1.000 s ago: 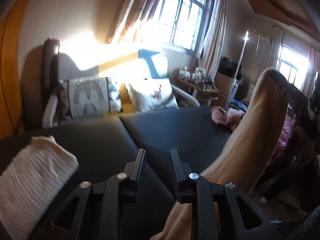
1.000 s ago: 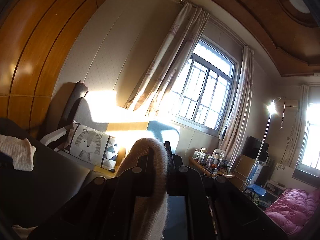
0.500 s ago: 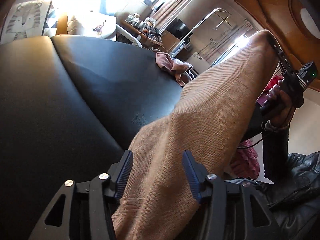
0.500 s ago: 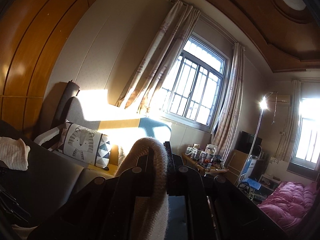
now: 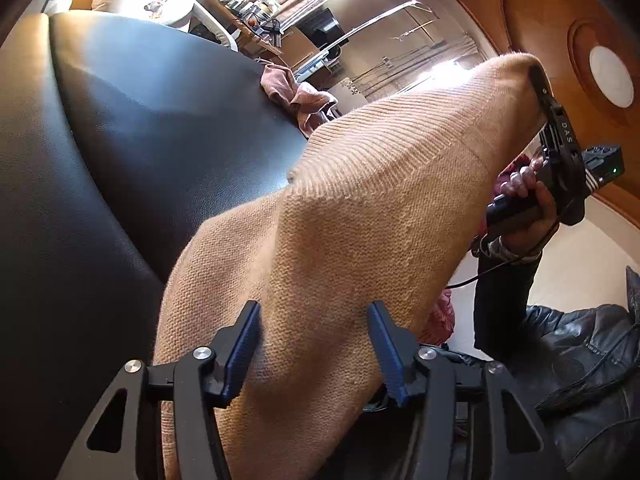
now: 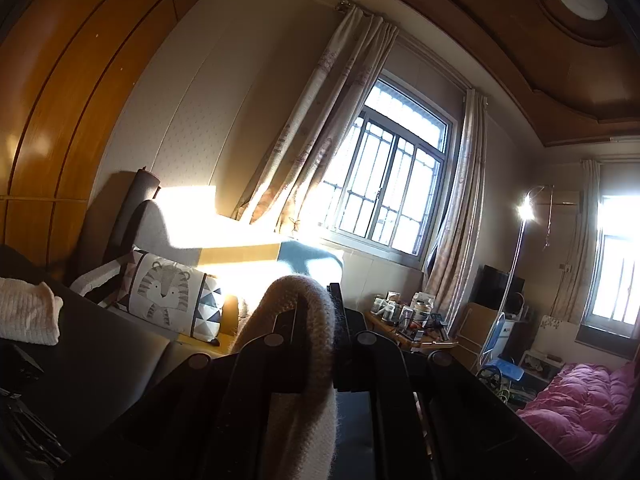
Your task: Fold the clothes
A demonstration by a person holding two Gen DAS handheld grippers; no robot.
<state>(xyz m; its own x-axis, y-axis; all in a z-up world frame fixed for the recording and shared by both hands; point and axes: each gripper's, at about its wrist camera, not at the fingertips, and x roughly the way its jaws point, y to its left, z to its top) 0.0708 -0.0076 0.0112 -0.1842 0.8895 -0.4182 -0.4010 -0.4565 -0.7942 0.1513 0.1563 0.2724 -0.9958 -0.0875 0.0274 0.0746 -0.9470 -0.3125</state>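
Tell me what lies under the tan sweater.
Under the tan sweater the black padded surface shows along its left edge. Whatever lies beneath the knit itself is covered, and where its lower end rests cannot be seen.

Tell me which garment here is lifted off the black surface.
The tan knit sweater: the right gripper holds it up. The pink garment lies crumpled on the surface's far edge; the white knit one rests folded.

Bare black tabletop (image 5: 132, 128) left of the draped tan sweater (image 5: 360, 216); pink garment (image 5: 298, 100) at far edge
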